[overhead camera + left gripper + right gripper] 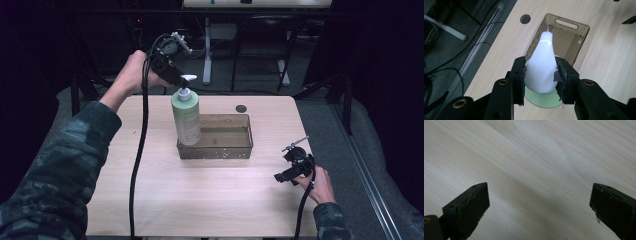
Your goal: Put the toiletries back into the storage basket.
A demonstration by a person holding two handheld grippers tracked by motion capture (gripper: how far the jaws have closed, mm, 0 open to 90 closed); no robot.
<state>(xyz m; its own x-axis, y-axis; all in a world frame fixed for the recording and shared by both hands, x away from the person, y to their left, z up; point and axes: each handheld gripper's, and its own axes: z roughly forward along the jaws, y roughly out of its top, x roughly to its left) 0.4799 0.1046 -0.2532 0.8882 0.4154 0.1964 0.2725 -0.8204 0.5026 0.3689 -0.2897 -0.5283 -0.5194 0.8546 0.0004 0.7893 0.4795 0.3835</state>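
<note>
left tool (541, 82) around white pump head (541, 67)

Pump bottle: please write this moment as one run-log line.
left gripper: shut on pump head | bottle: upright in tray, left end | right gripper: open, over table

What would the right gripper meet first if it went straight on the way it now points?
Probably the bare wooden table: the open right gripper looks down on it with nothing between, though depth is unclear.
</note>
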